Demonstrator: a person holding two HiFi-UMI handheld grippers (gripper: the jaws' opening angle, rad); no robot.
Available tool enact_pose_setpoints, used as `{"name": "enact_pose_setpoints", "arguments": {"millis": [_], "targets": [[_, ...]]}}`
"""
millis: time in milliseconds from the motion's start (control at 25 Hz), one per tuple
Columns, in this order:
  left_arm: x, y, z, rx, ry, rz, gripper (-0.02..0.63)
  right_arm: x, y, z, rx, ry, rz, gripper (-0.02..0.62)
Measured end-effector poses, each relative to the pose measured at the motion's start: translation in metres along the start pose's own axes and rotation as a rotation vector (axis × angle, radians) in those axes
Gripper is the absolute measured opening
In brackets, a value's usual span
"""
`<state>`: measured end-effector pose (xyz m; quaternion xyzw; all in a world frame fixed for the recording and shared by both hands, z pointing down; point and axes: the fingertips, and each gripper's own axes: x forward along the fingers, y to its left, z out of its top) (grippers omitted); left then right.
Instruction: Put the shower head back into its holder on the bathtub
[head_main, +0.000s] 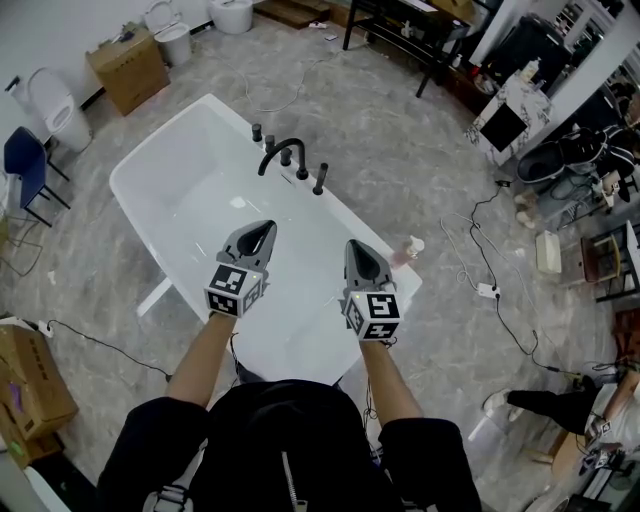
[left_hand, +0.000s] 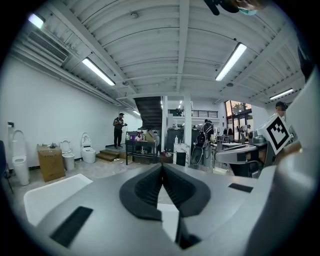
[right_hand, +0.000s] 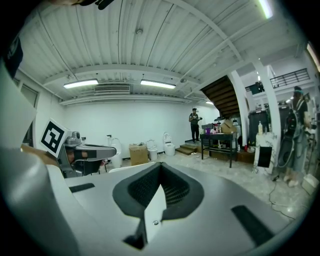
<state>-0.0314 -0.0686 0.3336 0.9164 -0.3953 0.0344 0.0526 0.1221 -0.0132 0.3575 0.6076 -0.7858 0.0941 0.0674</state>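
Note:
The white bathtub (head_main: 150, 165) lies in front of me in the head view. On its far rim stands a row of black fittings with an arched spout (head_main: 281, 150). A slim black upright piece (head_main: 320, 178) ends the row on the right; I cannot tell whether it is the shower head. My left gripper (head_main: 266, 229) and right gripper (head_main: 355, 246) hover side by side over the tub's near half, both shut and empty. The left gripper view shows its jaws (left_hand: 161, 169) pressed together with nothing between them. The right gripper's jaws (right_hand: 159, 169) are likewise pressed together.
A small pinkish bottle (head_main: 406, 251) sits on the tub's right corner. Cardboard boxes (head_main: 128, 68), toilets (head_main: 54, 104) and a blue chair (head_main: 24, 165) stand to the left. Cables (head_main: 488, 290) trail on the floor at right. A person (left_hand: 119, 131) stands by the far steps.

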Motion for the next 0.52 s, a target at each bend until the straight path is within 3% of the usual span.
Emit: {"name": "enact_pose_setpoints", "arguments": {"millis": [520], "targets": [[0.000, -0.002, -0.013, -0.009, 0.021, -0.004, 0.025, 0.004, 0.005, -0.008, 0.006, 0.011, 0.013, 0.008]]}}
